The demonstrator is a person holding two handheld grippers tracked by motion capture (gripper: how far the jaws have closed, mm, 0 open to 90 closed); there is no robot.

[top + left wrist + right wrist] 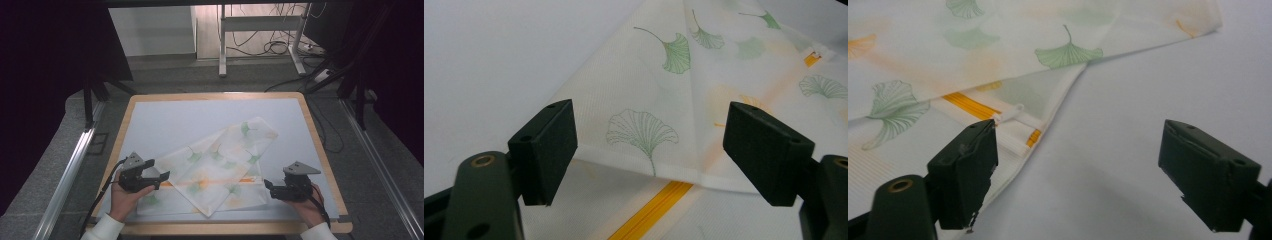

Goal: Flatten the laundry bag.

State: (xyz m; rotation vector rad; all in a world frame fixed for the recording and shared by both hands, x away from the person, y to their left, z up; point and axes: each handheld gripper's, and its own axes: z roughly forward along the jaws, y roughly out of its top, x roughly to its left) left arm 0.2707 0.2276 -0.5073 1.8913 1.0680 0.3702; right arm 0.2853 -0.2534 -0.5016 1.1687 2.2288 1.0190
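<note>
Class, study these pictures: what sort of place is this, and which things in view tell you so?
Probably a lab or workshop recording station, not a home. A wood-edged table with a pale mat stands between metal rails, cables trail over the grey floor behind, and a person holds a gripper in each hand beside a leaf-printed cloth.

Wood-edged surface (320, 135) with a pale grey mat (165, 120) on top, and a folded leaf-print cloth (220, 160) lying between the left claw (161, 179) and right claw (269, 187).

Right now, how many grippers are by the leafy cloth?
2. The left gripper is at the cloth's left end, the right gripper at its right end. Both are open.
</note>
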